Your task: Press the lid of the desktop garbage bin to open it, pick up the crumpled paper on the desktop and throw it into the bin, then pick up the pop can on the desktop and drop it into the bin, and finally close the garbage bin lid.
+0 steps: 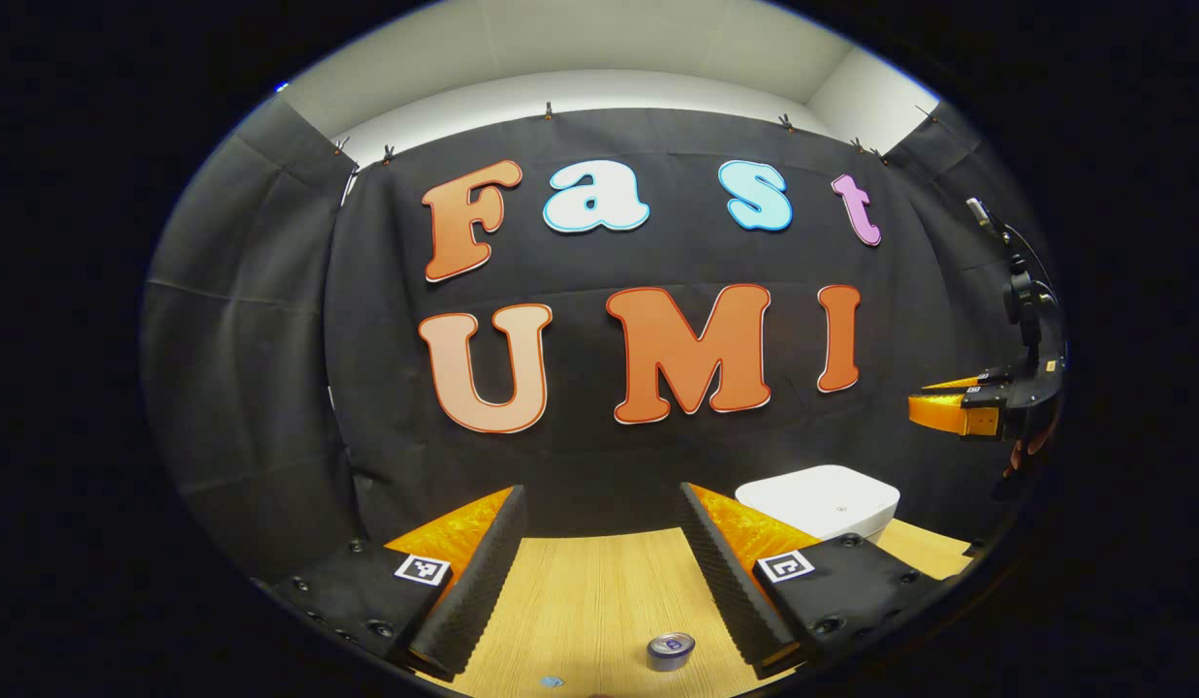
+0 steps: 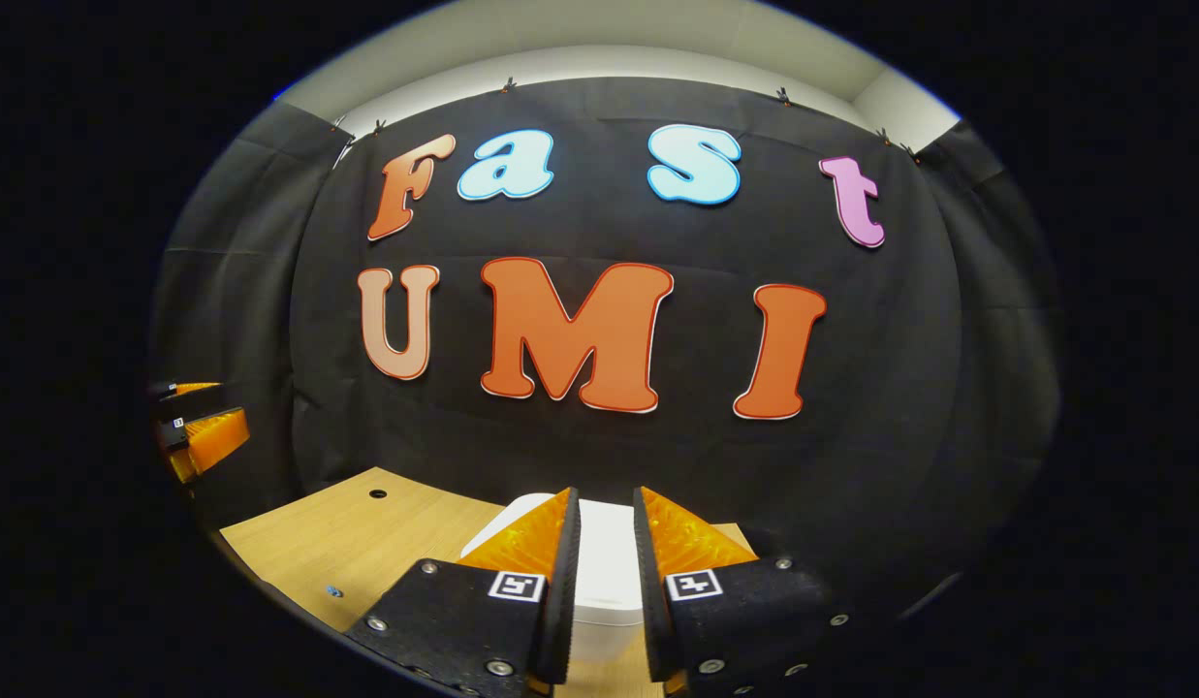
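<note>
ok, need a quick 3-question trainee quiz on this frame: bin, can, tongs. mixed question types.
1. True or false: the bin lid is down.
2. Which tongs are spread wider? A left tongs B right tongs
3. Fill in: in the left gripper view, the pop can stands on the ___ between the fingers.

Key: 1 true; 2 A; 3 table

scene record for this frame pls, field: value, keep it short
bin: white desktop bin, lid down, at the back of the wooden table
can: pop can upright on the table, untouched
left claw: open, above the table, holding nothing
right claw: fingers narrowly apart, nothing between them, pointed at the bin lid
contact with lid: cannot tell
</note>
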A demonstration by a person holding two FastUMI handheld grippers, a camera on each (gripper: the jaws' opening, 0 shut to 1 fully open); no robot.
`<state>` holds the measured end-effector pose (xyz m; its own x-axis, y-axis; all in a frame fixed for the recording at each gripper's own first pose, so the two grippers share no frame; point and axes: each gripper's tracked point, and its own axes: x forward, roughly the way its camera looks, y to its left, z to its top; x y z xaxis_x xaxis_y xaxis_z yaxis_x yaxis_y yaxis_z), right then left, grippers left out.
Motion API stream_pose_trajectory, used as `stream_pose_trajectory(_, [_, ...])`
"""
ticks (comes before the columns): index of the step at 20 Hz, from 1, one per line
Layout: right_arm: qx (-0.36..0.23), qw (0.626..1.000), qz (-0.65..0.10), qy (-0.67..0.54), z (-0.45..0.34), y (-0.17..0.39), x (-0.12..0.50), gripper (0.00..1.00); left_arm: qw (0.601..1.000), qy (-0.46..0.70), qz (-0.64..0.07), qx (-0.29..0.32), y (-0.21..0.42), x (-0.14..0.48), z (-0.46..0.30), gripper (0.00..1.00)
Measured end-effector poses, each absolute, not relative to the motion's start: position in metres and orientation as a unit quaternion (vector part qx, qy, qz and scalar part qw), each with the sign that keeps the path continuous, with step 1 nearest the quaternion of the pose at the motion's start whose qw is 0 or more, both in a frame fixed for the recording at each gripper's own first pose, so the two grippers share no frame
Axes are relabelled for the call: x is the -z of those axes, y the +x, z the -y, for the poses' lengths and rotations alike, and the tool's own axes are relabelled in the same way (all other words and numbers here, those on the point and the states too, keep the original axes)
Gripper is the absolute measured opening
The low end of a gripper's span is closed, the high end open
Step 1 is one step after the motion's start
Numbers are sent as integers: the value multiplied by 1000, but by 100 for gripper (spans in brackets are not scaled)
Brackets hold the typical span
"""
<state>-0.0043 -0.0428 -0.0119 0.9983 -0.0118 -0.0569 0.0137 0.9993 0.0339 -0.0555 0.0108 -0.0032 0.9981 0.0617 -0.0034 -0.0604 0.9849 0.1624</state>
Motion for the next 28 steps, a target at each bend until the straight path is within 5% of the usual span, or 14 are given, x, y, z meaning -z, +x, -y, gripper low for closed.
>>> stream_pose_trajectory(6, [-33,998,-55,19,24,18,36,2,995,81,-19,-59,-68,13,-20,98])
stream_pose_trajectory(28, [-109,976,-187,24,-13,58,138,1,974,74,-78,-201,-100,44,-74,100])
